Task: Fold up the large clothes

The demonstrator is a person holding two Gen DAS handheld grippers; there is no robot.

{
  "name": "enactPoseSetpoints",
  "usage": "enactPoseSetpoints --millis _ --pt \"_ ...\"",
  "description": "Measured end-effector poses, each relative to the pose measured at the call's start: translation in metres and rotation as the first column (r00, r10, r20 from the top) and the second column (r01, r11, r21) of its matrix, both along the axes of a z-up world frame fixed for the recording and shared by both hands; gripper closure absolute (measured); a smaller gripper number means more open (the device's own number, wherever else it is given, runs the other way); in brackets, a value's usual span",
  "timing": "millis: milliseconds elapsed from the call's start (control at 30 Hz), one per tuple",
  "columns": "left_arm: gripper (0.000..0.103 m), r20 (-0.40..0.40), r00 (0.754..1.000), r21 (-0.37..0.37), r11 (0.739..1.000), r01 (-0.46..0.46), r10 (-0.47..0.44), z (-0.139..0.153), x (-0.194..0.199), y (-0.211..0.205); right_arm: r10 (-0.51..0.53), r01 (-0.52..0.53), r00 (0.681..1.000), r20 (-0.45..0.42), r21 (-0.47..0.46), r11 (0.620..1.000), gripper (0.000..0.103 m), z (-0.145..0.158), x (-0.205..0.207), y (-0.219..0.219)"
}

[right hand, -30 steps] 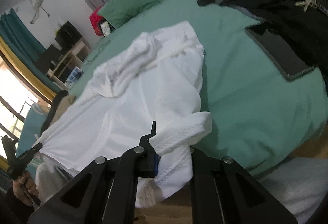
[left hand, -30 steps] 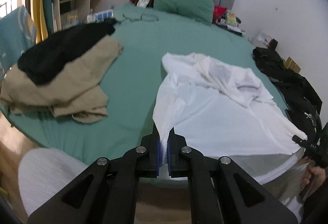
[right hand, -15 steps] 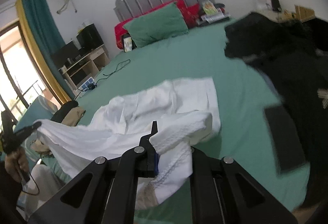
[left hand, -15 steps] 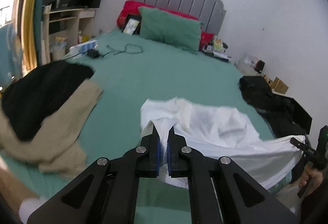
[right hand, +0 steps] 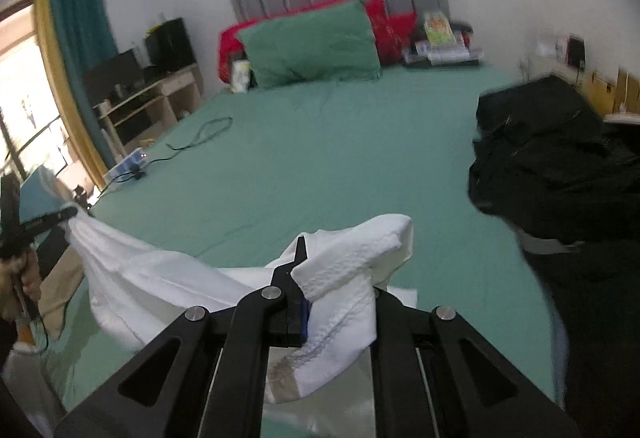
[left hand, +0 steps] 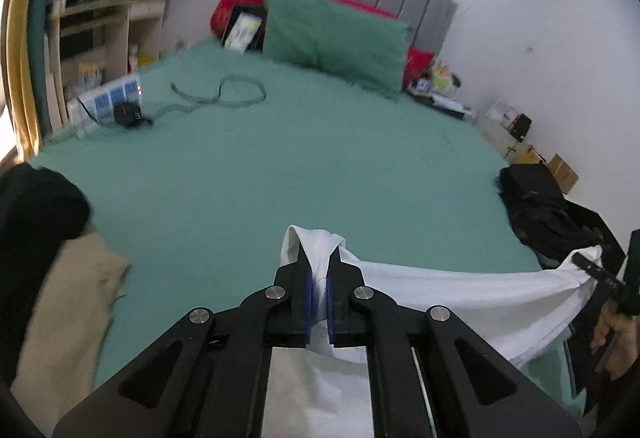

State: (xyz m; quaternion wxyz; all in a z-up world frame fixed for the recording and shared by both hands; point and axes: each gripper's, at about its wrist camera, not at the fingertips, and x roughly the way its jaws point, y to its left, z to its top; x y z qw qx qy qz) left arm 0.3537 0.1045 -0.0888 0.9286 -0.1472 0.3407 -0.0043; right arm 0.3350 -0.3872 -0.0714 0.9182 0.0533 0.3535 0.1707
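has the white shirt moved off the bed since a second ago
Yes. The white shirt lay spread on the green bed; now it hangs lifted between both grippers at the near edge.

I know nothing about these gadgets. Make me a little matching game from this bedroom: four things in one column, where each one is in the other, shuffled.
1. white shirt
2. green pillow
3. black clothes
4. cable

a. against the headboard
b. heaped at the bed's right edge
c. looped on the sheet near the shelves
d. stretched between left gripper and right gripper

Pairs: 1-d, 2-a, 3-b, 4-c
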Motion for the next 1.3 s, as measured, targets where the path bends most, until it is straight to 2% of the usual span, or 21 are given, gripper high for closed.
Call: enactPoseSetpoints --millis 100,200,300,367,467,533,567,633,667,733,800,833,867,933,1000,1033,1100,1133,1200,1300 --pt "0.097 -0.105 0.994 -0.076 0.996 -0.044 0.036 -0.035 0.037 0.019 -0.045 0.043 0.999 -0.030 -0.072 0.997 0.093 -0.027 0.037 0.006" --pt "0.096 -0.238 0.969 -0.178 0.977 -0.115 0.070 -0.077 0.068 0.039 -0.060 0.050 0.993 -0.104 -0.095 0.994 0.090 -0.057 0.069 0.014" --pt "0.073 -0.304 0.952 -0.253 0.961 -0.115 0.034 -0.111 0.089 0.050 -0.073 0.052 0.991 -0.112 -0.182 0.982 0.084 -0.080 0.082 0.017" --pt "0.065 -0.340 0.940 -0.205 0.971 -0.119 0.044 -0.123 0.094 0.051 -0.068 0.043 0.994 -0.086 -0.264 0.963 0.078 -0.088 0.084 0.022" --pt "0.064 -0.288 0.957 -0.140 0.987 -0.075 0.032 -0.113 0.087 0.048 -0.082 0.054 0.992 -0.099 -0.255 0.965 0.059 -0.089 0.087 0.016" --pt "0.052 -0.234 0.972 -0.110 0.993 -0.049 0.022 -0.100 0.076 0.047 -0.098 0.074 0.990 -0.101 -0.218 0.973 0.057 -0.082 0.085 0.008" --pt "0.049 -0.213 0.977 -0.102 0.994 -0.035 0.013 -0.094 0.072 0.046 -0.104 0.083 0.990 -0.092 -0.202 0.976 0.055 -0.076 0.083 0.004" --pt "0.047 -0.201 0.979 -0.060 0.998 0.010 -0.022 -0.079 0.060 0.045 -0.108 0.094 0.992 -0.069 -0.180 0.979 0.043 -0.063 0.076 -0.002" --pt "0.047 -0.193 0.981 -0.028 0.999 0.026 -0.031 -0.071 0.053 0.044 -0.124 0.112 0.991 -0.049 -0.188 0.976 0.032 -0.056 0.074 -0.003" --pt "0.047 -0.171 0.983 0.010 0.998 0.062 -0.060 -0.055 0.036 0.042 -0.155 0.154 0.988 0.008 -0.207 0.966 0.027 -0.038 0.061 -0.007" --pt "0.047 -0.165 0.978 0.002 0.991 0.131 -0.129 -0.044 0.025 0.031 -0.180 0.183 0.983 0.034 -0.231 0.956 0.026 -0.024 0.051 -0.011" --pt "0.047 -0.177 0.969 -0.007 0.985 0.174 -0.172 -0.040 0.023 0.024 -0.187 0.191 0.982 0.037 -0.235 0.953 0.026 -0.018 0.043 -0.012" --pt "0.047 -0.205 0.949 -0.014 0.970 0.242 -0.240 -0.041 0.015 0.008 -0.184 0.187 0.982 0.037 -0.219 0.958 0.026 -0.014 0.036 -0.013" --pt "0.047 -0.249 0.915 -0.001 0.944 0.329 -0.319 -0.049 0.004 -0.019 -0.121 0.120 0.993 0.000 -0.156 0.981 0.025 -0.014 0.020 -0.006" --pt "0.047 -0.285 0.887 0.023 0.922 0.386 -0.364 -0.062 -0.008 -0.045 -0.004 -0.004 0.997 -0.072 -0.117 0.993 0.026 -0.024 0.008 0.013" --pt "0.047 -0.297 0.878 0.022 0.917 0.398 -0.374 -0.068 -0.011 -0.055 0.064 -0.076 0.992 -0.110 -0.101 0.992 0.025 -0.031 0.001 0.025" --pt "0.047 -0.321 0.863 -0.006 0.912 0.411 -0.391 -0.081 -0.011 -0.070 0.201 -0.215 0.959 -0.200 -0.055 0.975 0.026 -0.048 -0.008 0.051" --pt "0.047 -0.331 0.857 -0.018 0.911 0.413 -0.395 -0.087 -0.008 -0.076 0.246 -0.262 0.940 -0.237 -0.038 0.964 0.026 -0.058 -0.011 0.063" --pt "0.047 -0.340 0.859 -0.021 0.916 0.400 -0.383 -0.091 -0.001 -0.084 0.260 -0.283 0.931 -0.257 -0.060 0.957 0.025 -0.071 -0.012 0.076" --pt "0.047 -0.337 0.873 -0.019 0.929 0.369 -0.353 -0.092 0.012 -0.085 0.219 -0.258 0.940 -0.260 -0.125 0.958 0.025 -0.081 -0.001 0.084"
